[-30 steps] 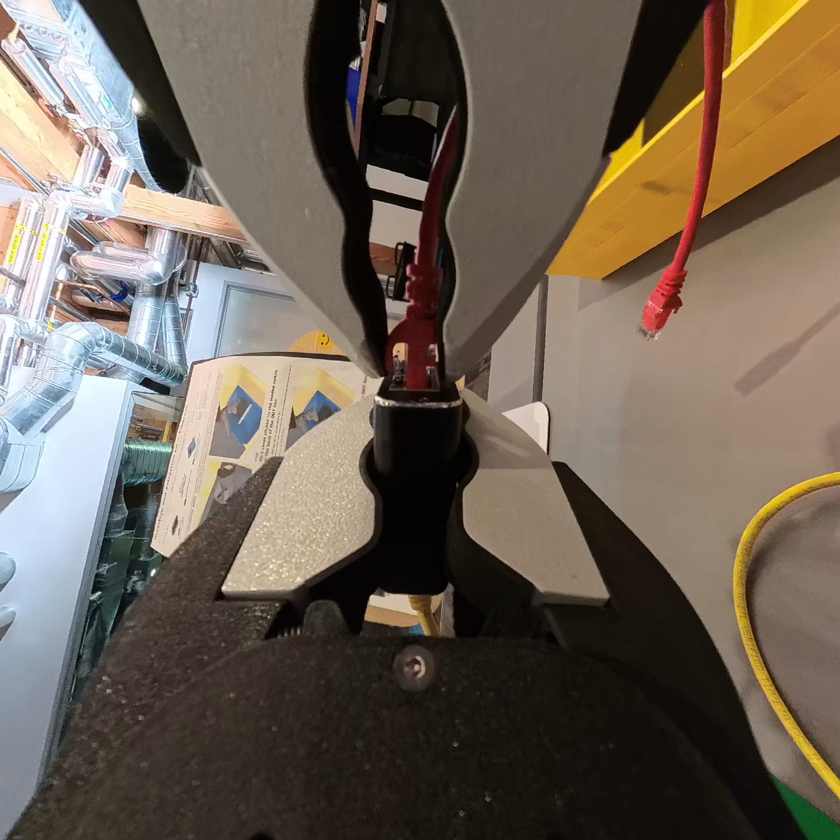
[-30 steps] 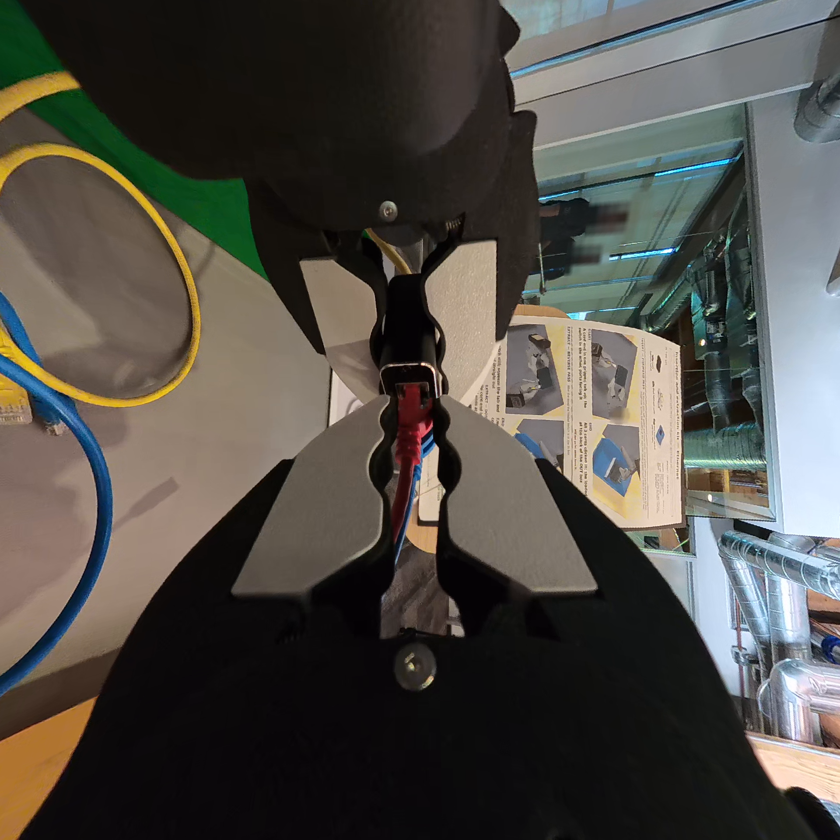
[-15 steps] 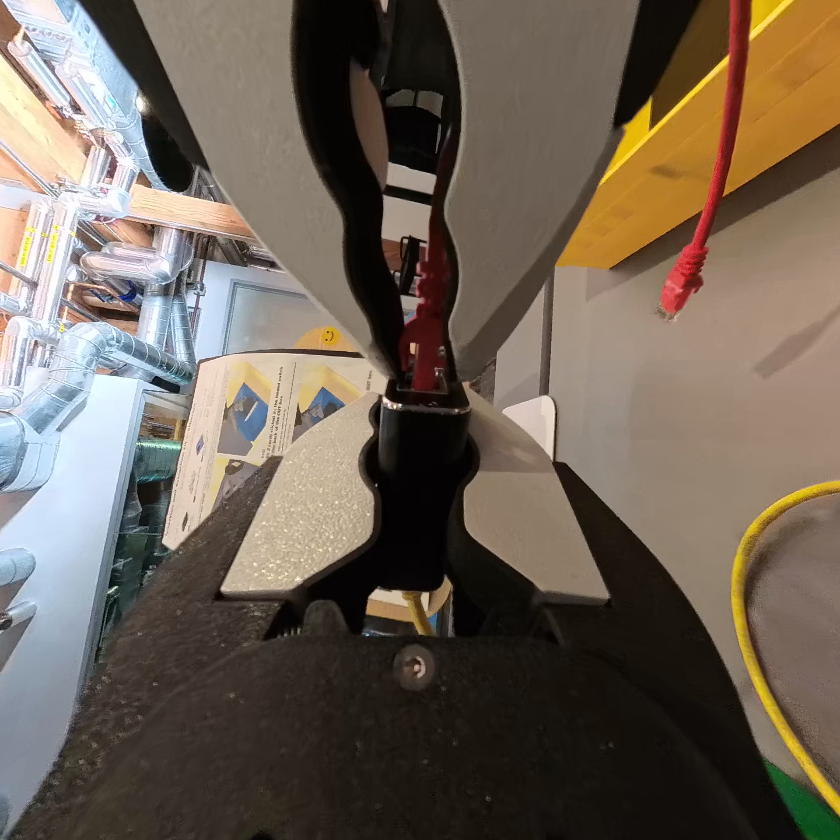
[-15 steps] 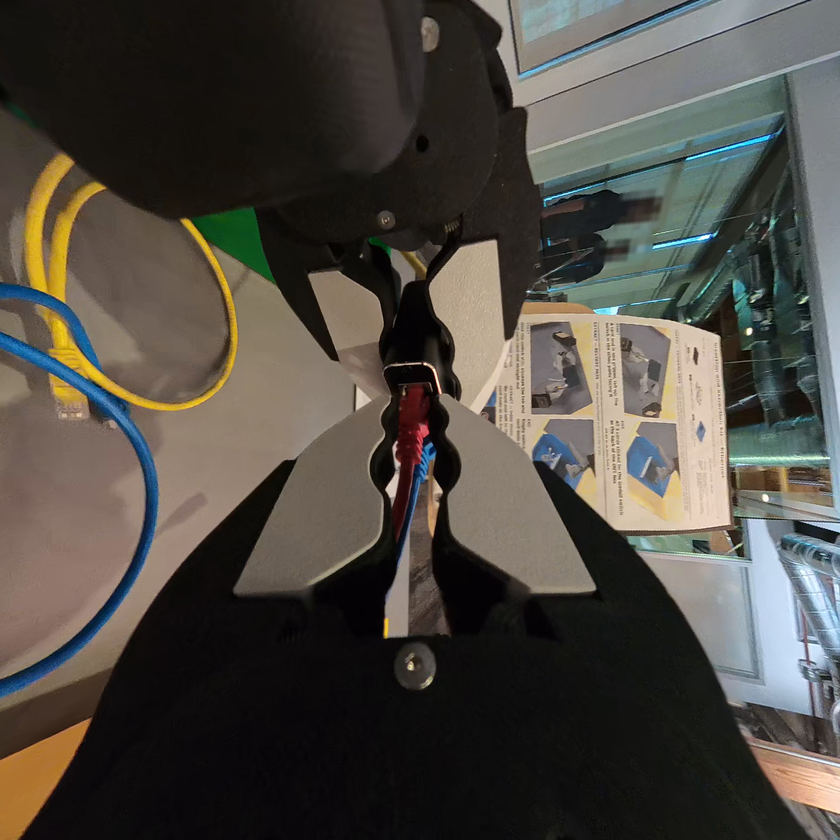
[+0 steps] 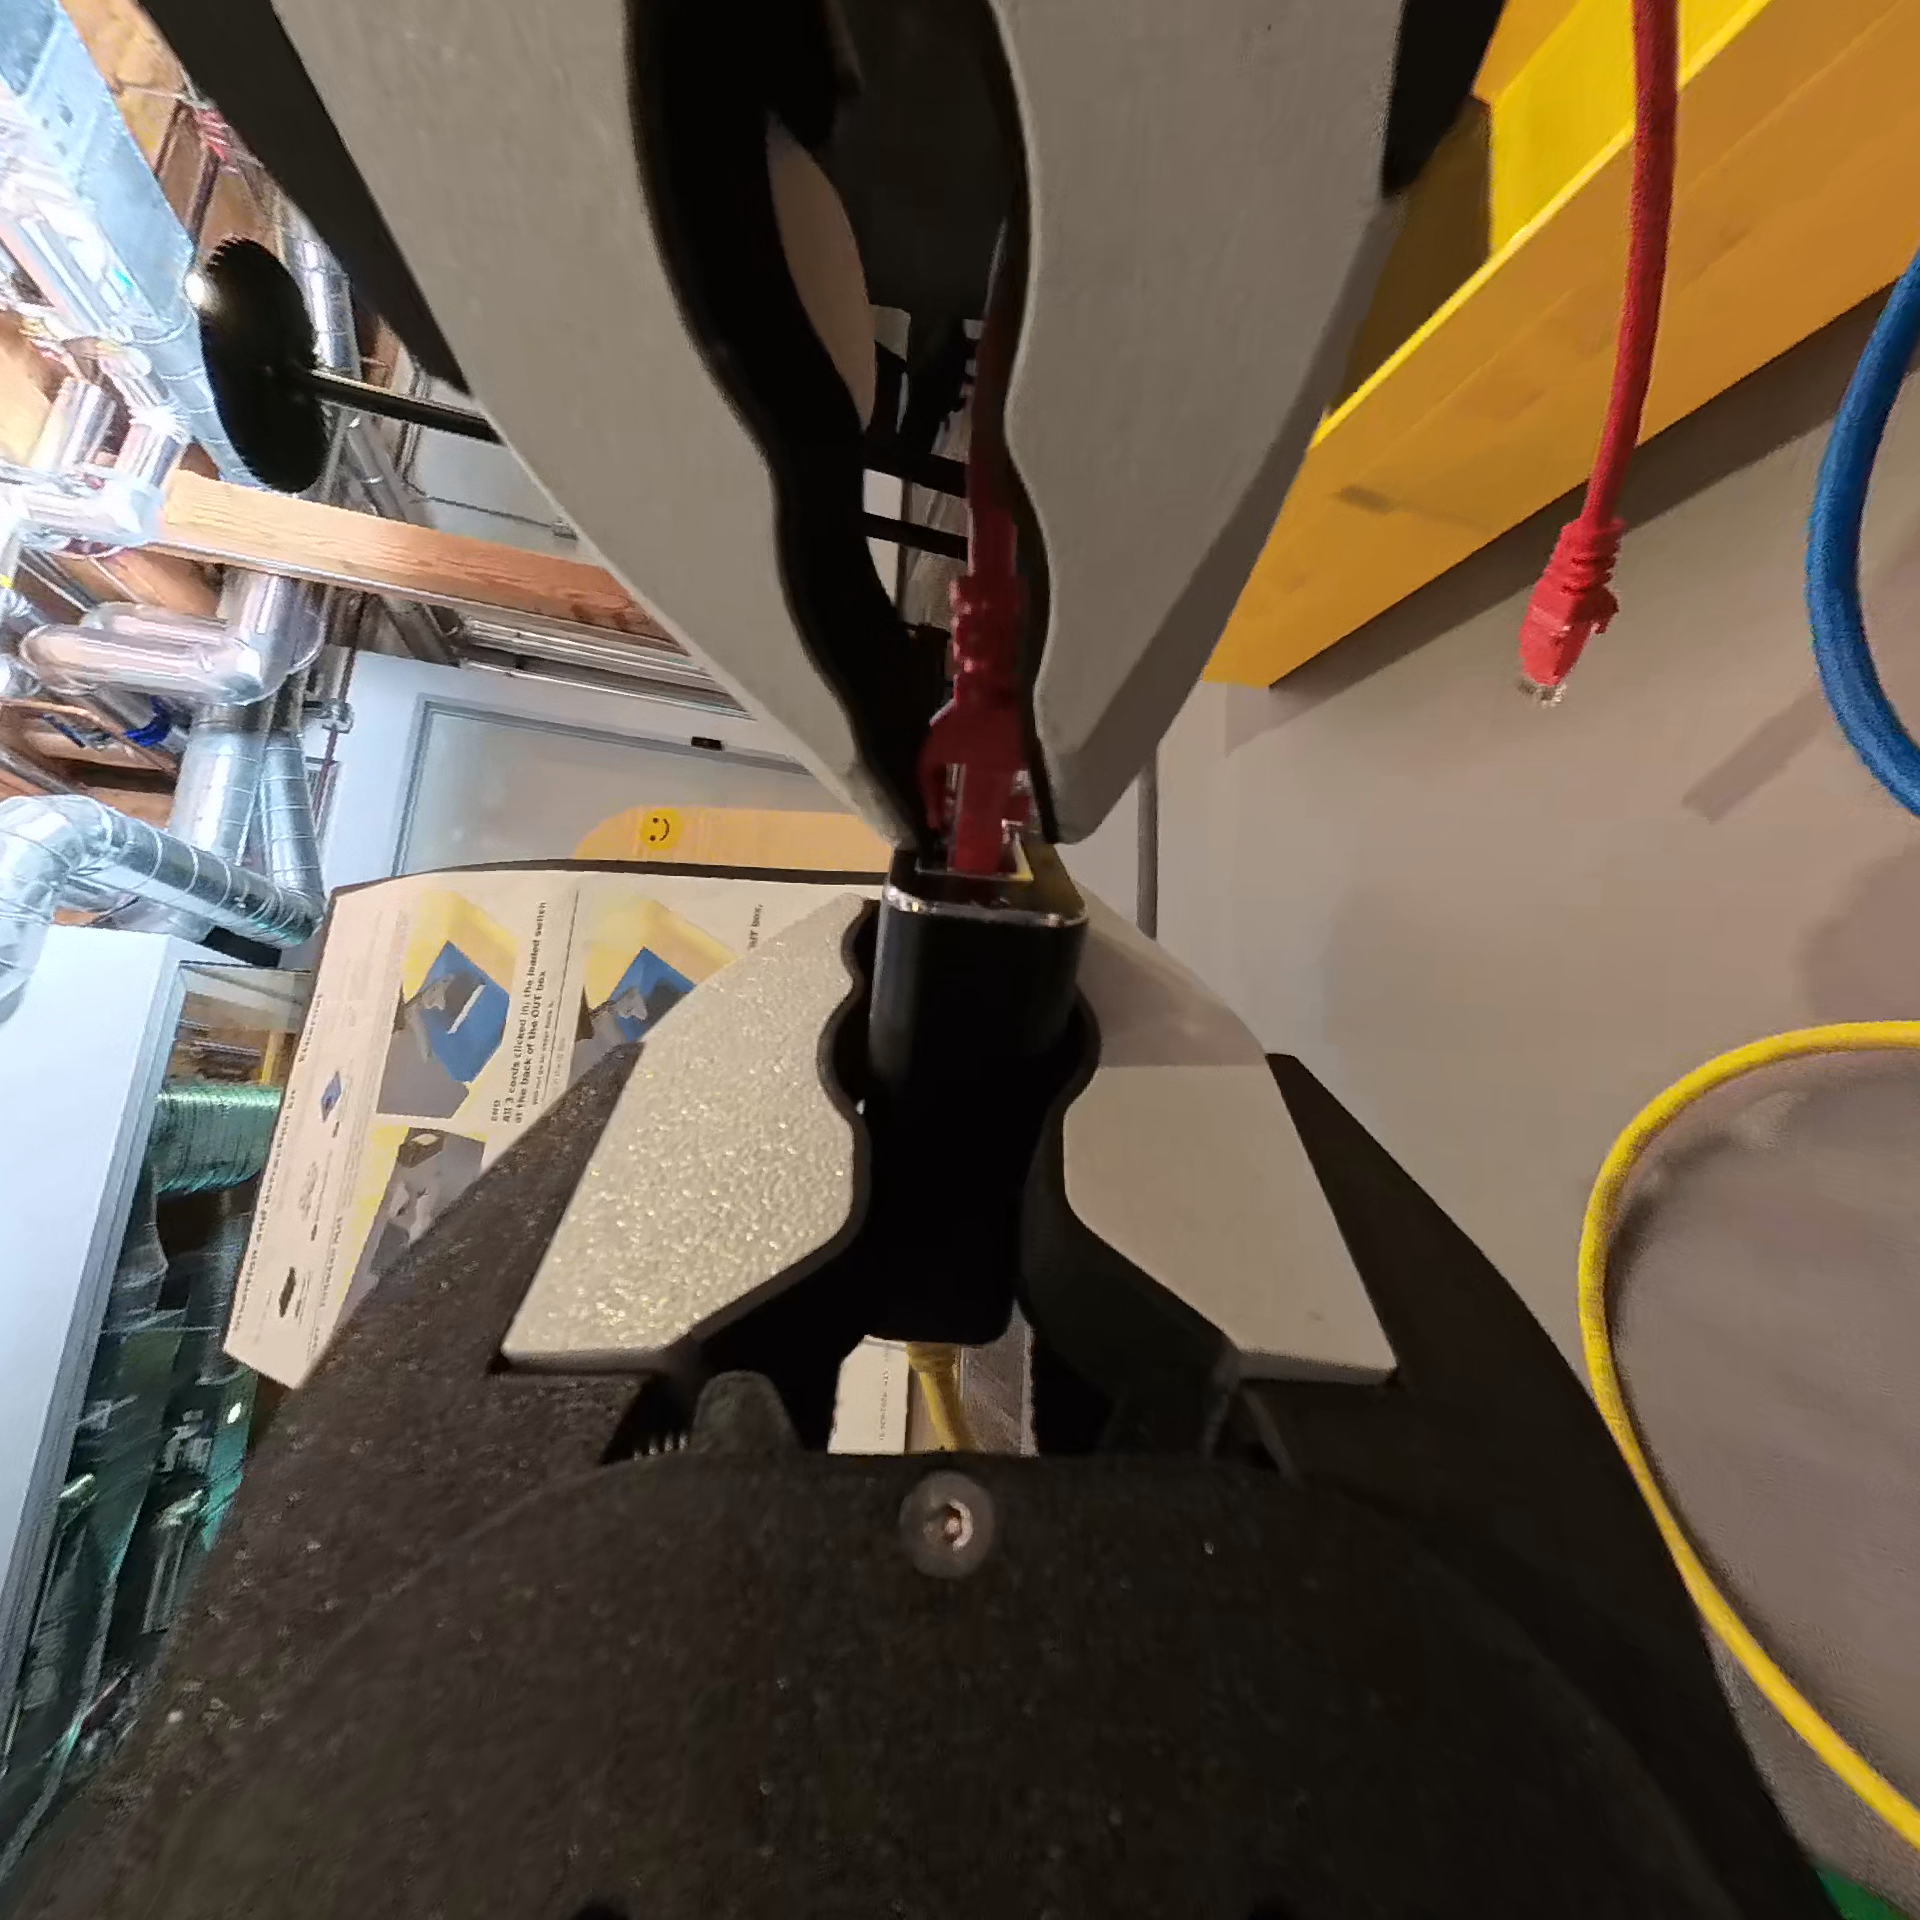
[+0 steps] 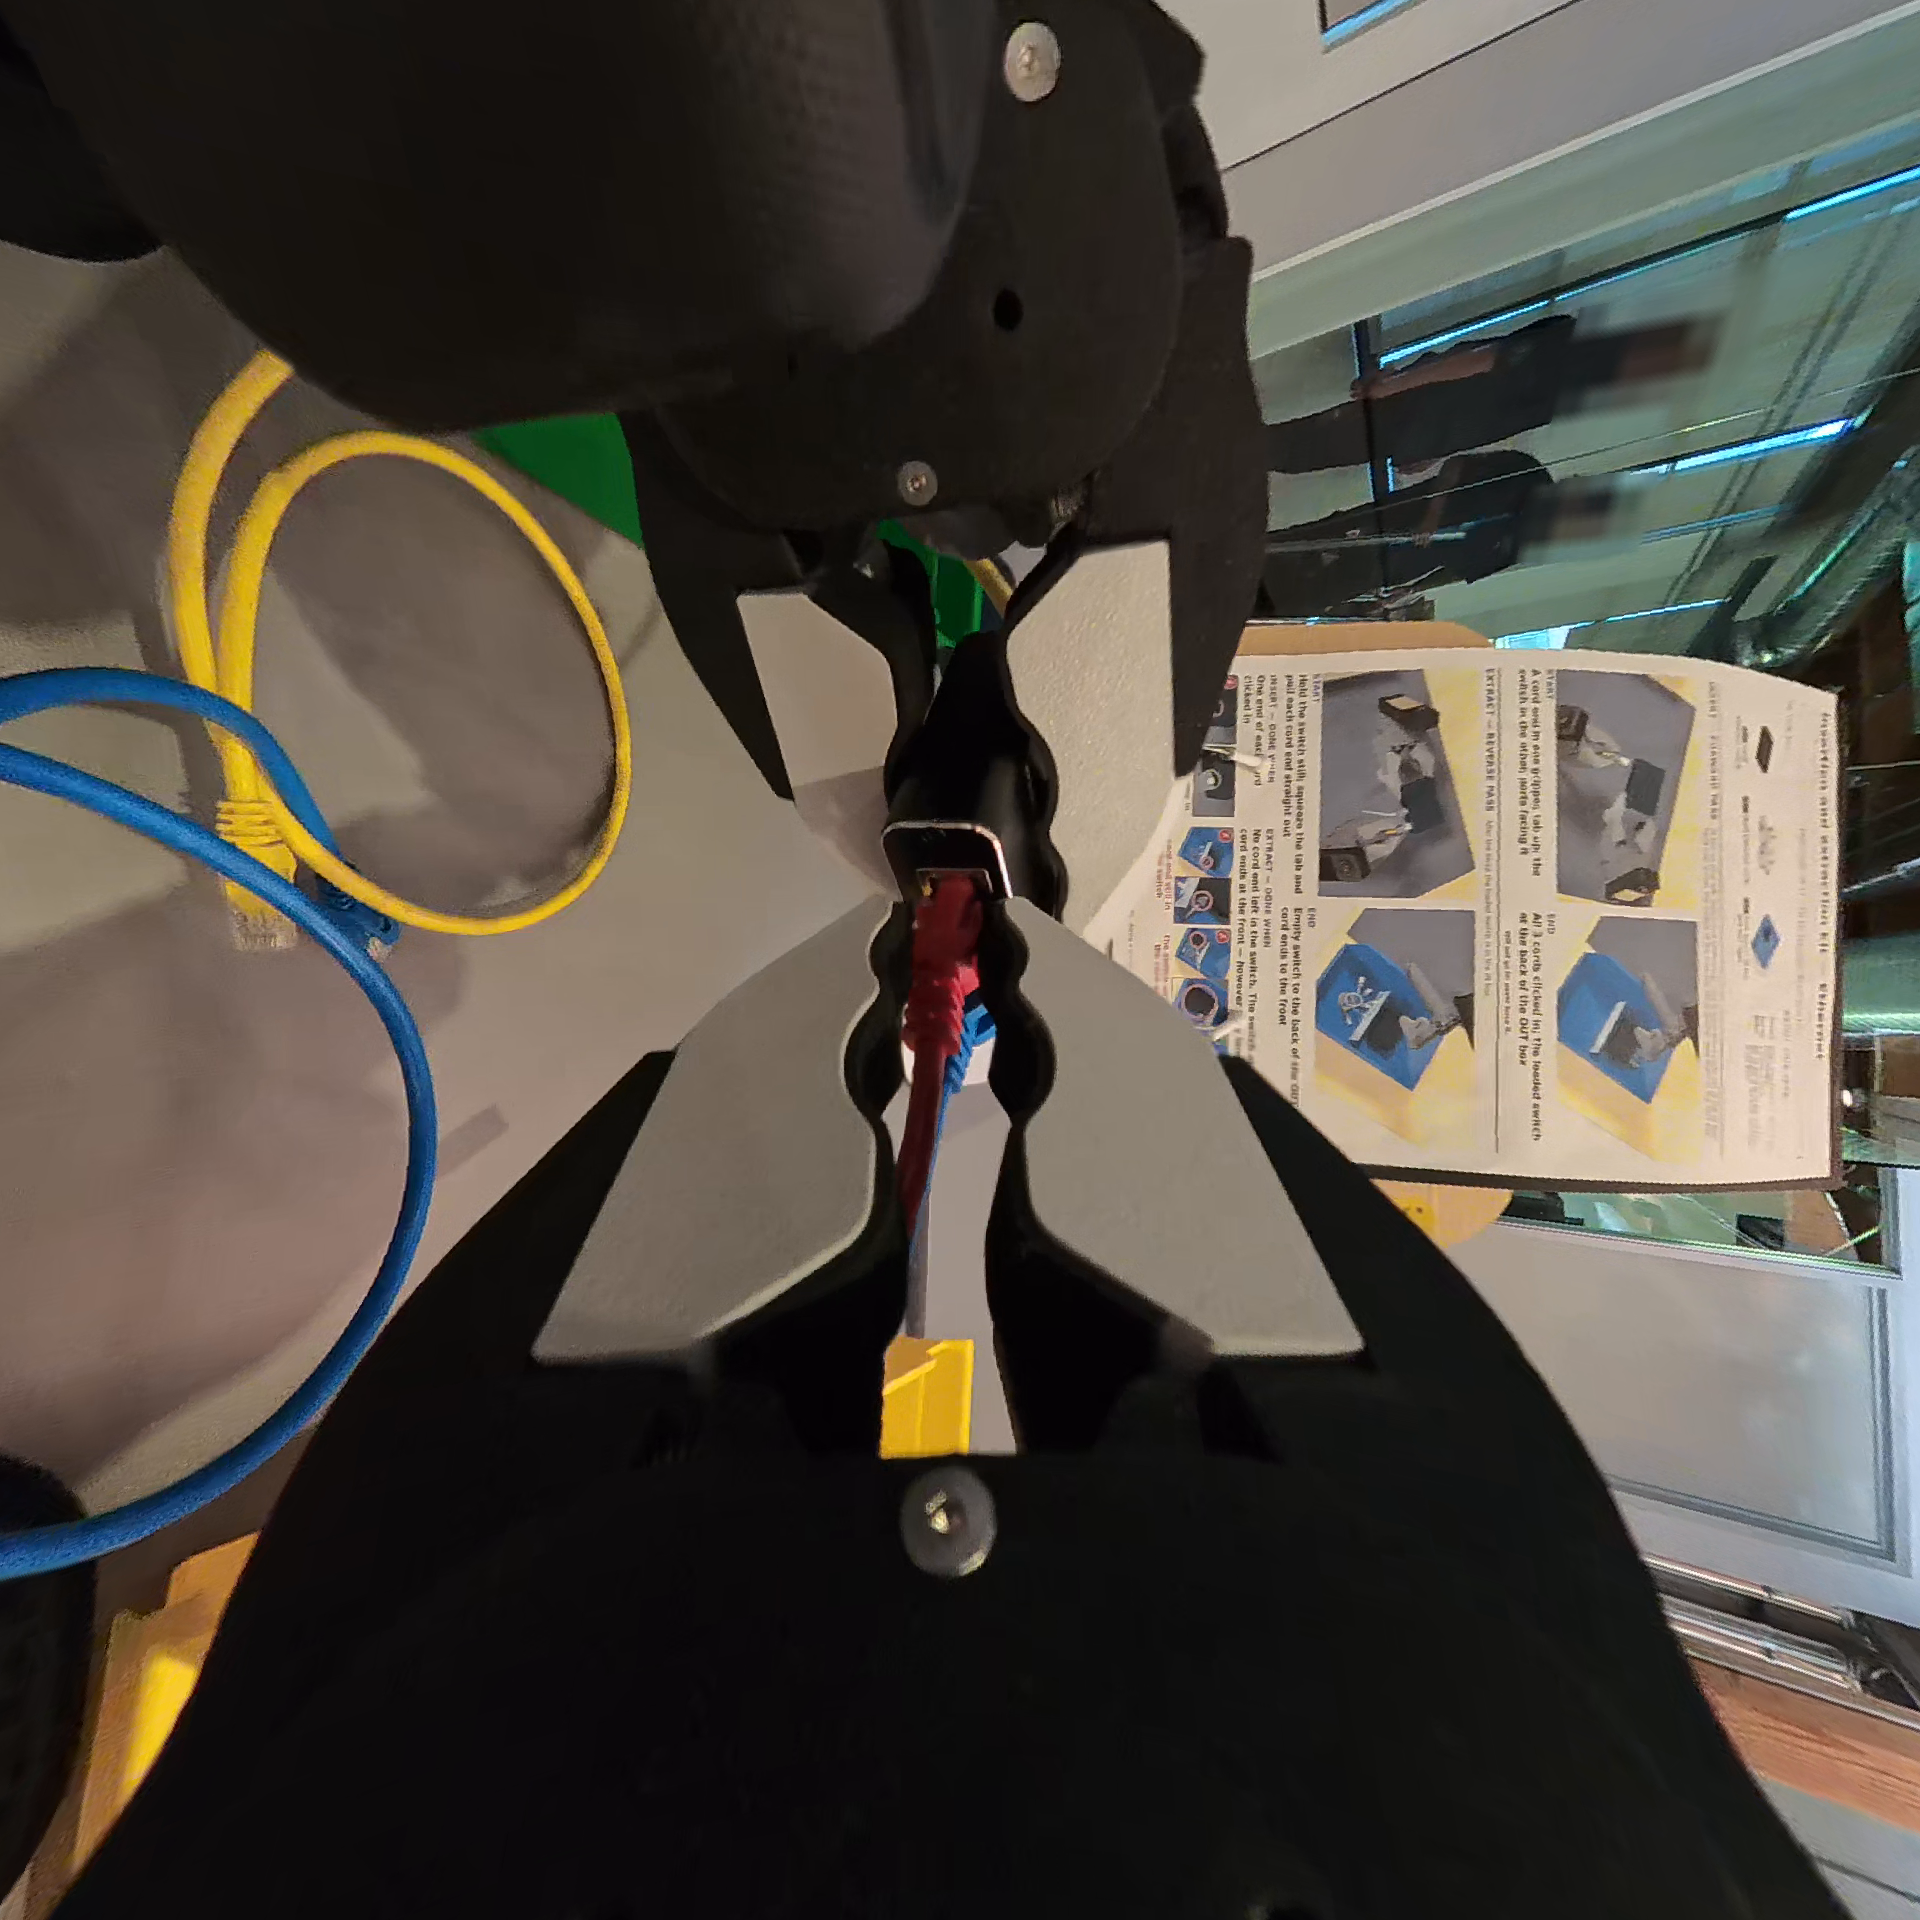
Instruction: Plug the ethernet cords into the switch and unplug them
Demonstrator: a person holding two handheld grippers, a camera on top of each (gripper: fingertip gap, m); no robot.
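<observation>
My left gripper [image 5: 977,966] is shut on the black switch [image 5: 971,1049], which is held in the air. My right gripper [image 6: 951,935] is shut on the red cord's plug [image 6: 940,966], and the plug's tip sits in the switch's port [image 6: 951,862]. A blue cord [image 6: 971,1029] also runs between the right fingers. In the left wrist view the right gripper comes in from the top with the red plug [image 5: 982,717]. A yellow cord [image 5: 935,1397] leaves the switch's back. The red cord's other end [image 5: 1569,613] lies loose on the grey table [image 5: 1455,883].
Yellow cord loops [image 6: 416,675] and blue cord loops [image 6: 343,987] lie on the grey table. A yellow wooden ledge [image 5: 1507,364] borders it. A printed instruction sheet [image 6: 1507,914] stands behind the grippers. A green patch [image 6: 561,468] lies beyond the yellow loop. Tip to tip, the grippers are about 5 centimeters apart.
Both grippers have shifted together with the switch and red plug still joined. The cords on the table slide across both views. A blue cord has come into the left wrist view.
</observation>
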